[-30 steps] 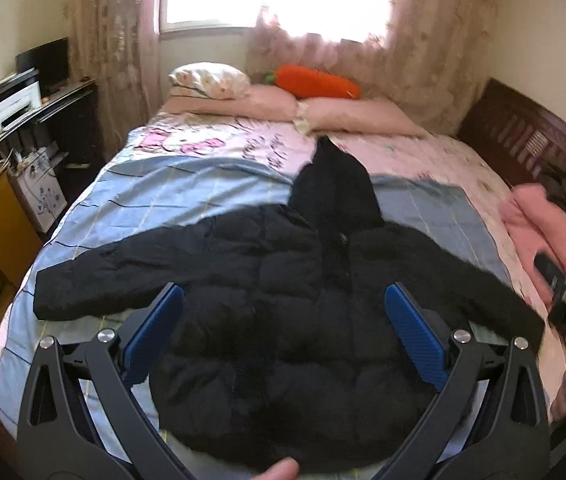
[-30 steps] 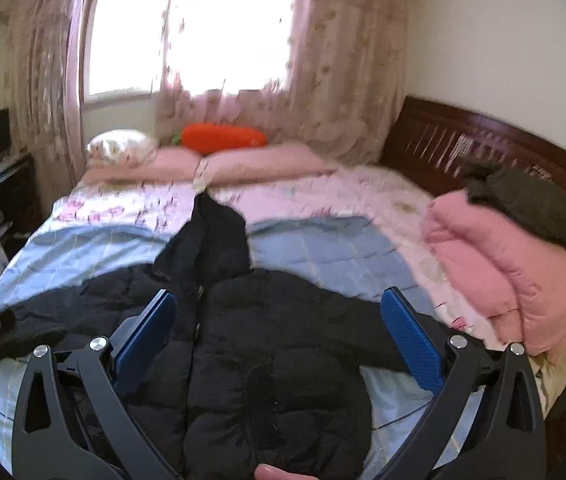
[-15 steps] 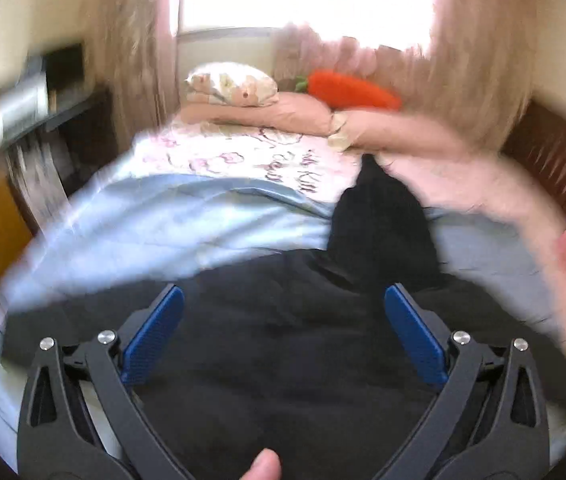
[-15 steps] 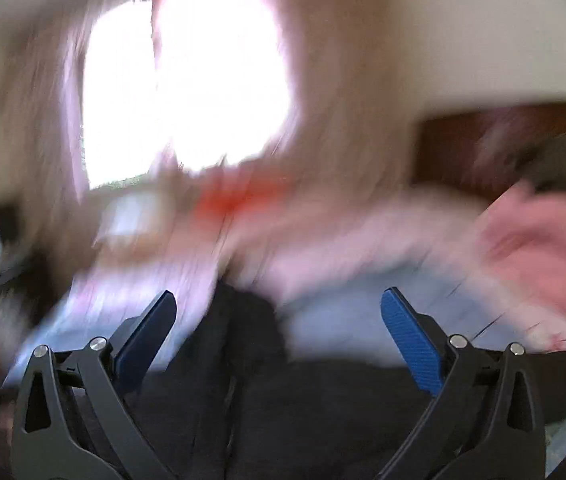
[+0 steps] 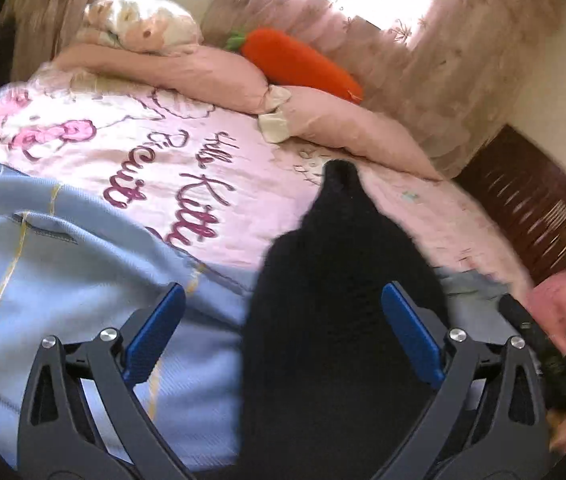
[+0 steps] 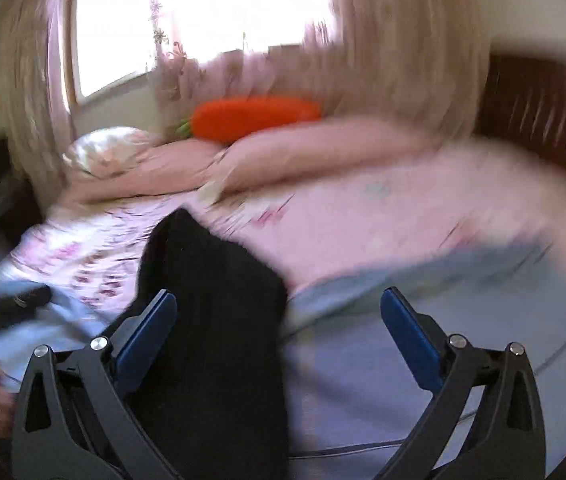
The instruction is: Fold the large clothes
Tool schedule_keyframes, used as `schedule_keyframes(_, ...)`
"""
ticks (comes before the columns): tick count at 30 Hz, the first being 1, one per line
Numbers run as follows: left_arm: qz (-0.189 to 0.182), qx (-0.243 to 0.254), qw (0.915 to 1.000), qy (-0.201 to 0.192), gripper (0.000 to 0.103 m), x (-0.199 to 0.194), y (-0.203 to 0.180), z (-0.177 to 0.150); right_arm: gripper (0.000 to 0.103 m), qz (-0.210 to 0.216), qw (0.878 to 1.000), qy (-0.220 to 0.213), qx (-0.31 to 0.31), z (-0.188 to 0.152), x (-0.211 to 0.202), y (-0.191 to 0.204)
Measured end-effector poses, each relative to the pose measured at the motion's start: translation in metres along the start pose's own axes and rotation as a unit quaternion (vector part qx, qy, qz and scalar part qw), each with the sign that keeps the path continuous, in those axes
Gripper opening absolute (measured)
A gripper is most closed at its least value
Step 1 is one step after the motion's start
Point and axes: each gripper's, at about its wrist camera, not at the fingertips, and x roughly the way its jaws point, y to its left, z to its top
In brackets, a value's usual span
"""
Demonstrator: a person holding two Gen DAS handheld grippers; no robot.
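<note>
The left claw (image 5: pixel 283 334) gapes wide and empty above the black jacket (image 5: pixel 343 300), whose hood points toward the pink pillows (image 5: pixel 219 76); its sleeves and hem are cut off below. Right of the hood, the right claw (image 6: pixel 279 338) also spreads wide, gripping nothing, over the blurred blue blanket (image 6: pixel 423 280)

Blue blanket (image 5: pixel 63 280) lies open beside the jacket (image 5: pixel 339 300); pillows (image 5: pixel 203 76) (far end) block.
</note>
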Motion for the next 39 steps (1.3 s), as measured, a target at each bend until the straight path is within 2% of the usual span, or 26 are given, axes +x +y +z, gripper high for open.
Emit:
schedule_keyframes(1, 0.011, -0.005, 0.9992, 0.039, 0.099, 0.017, 0.002, 0.000, 0.102, -0.007, 0.999, 0.039, 0.015, -0.005, 0.017, 0.001)
schedule_keyframes(2, -0.003, -0.021, 0.9958, 0.089, 0.099, 0.031, 0.006, -0.001, 0.102, -0.002, 0.997, 0.074, 0.020, -0.005, 0.025, 0.004)
schedule_keyframes(3, -0.029, -0.029, 0.9936, 0.105, 0.099, 0.033, 0.008, -0.003, 0.102, 0.032, 0.995, 0.093, 0.017, -0.004, 0.027, 0.008)
schedule_keyframes(4, -0.048, -0.030, 0.9926, 0.107, 0.100, 0.035, 0.008, -0.003, 0.102, 0.066, 0.994, 0.087, 0.011, -0.004, 0.023, 0.013)
schedule_keyframes(5, -0.050, -0.020, 0.9933, 0.103, 0.100, 0.035, 0.004, -0.003, 0.102, 0.076, 0.994, 0.083, 0.005, -0.003, 0.020, 0.015)
schedule_keyframes(8, -0.010, 0.009, 0.9950, 0.099, 0.100, 0.042, -0.007, -0.003, 0.102, 0.051, 0.994, 0.099, -0.009, -0.010, 0.034, 0.016)
schedule_keyframes(9, -0.011, 0.012, 0.9943, 0.106, 0.100, 0.047, -0.010, -0.004, 0.102, 0.046, 0.993, 0.107, -0.005, -0.013, 0.043, 0.012)
schedule_keyframes(11, -0.037, 0.014, 0.9912, 0.126, 0.099, 0.058, -0.010, -0.009, 0.102, 0.065, 0.988, 0.143, 0.014, -0.017, 0.064, 0.002)
schedule_keyframes(13, -0.042, 0.018, 0.9891, 0.140, 0.099, 0.066, -0.007, -0.016, 0.102, 0.094, 0.975, 0.197, 0.040, -0.019, 0.093, -0.007)
schedule_keyframes(14, -0.041, 0.027, 0.9885, 0.143, 0.093, 0.065, -0.010, -0.022, 0.093, 0.094, 0.971, 0.218, 0.039, -0.019, 0.108, -0.005)
schedule_keyframes(15, -0.045, 0.038, 0.9883, 0.141, 0.082, 0.064, -0.010, -0.023, 0.078, 0.094, 0.970, 0.223, 0.026, -0.021, 0.111, 0.003)
schedule_keyframes(16, -0.048, 0.052, 0.9879, 0.138, 0.076, 0.064, -0.017, -0.024, 0.071, 0.097, 0.970, 0.221, 0.003, -0.023, 0.112, 0.012)
schedule_keyframes(18, -0.030, 0.097, 0.9868, 0.126, 0.065, 0.065, -0.033, -0.027, 0.039, 0.103, 0.972, 0.203, -0.051, -0.027, 0.102, 0.033)
schedule_keyframes(19, -0.024, 0.111, 0.9860, 0.123, 0.062, 0.067, -0.037, -0.029, 0.034, 0.110, 0.972, 0.193, -0.072, -0.027, 0.097, 0.041)
schedule_keyframes(21, -0.026, 0.123, 0.9861, 0.109, 0.039, 0.064, -0.042, -0.030, 0.025, 0.107, 0.974, 0.180, -0.087, -0.026, 0.093, 0.046)
schedule_keyframes(23, -0.031, 0.117, 0.9874, 0.102, 0.032, 0.063, -0.038, -0.030, 0.015, 0.104, 0.978, 0.166, -0.077, -0.026, 0.088, 0.041)
schedule_keyframes(25, -0.026, 0.110, 0.9891, 0.094, 0.012, 0.062, -0.034, -0.029, 0.012, 0.110, 0.982, 0.140, -0.059, -0.025, 0.077, 0.034)
schedule_keyframes(26, -0.029, 0.100, 0.9906, 0.088, 0.013, 0.057, -0.030, -0.029, 0.011, 0.109, 0.984, 0.132, -0.055, -0.024, 0.074, 0.035)
schedule_keyframes(27, -0.032, 0.093, 0.9916, 0.083, 0.008, 0.054, -0.027, -0.029, 0.011, 0.105, 0.986, 0.117, -0.053, -0.022, 0.069, 0.033)
schedule_keyframes(31, -0.031, 0.089, 0.9935, 0.064, 0.008, 0.045, -0.024, -0.028, 0.011, 0.098, 0.989, 0.097, -0.057, -0.020, 0.061, 0.032)
schedule_keyframes(35, -0.015, 0.096, 0.9946, 0.037, 0.008, 0.028, -0.030, -0.026, 0.011, 0.090, 0.991, 0.086, -0.052, -0.017, 0.057, 0.027)
schedule_keyframes(39, -0.007, 0.123, 0.9923, 0.013, 0.008, 0.014, -0.040, -0.027, 0.011, 0.092, 0.992, 0.070, -0.056, -0.013, 0.050, 0.029)
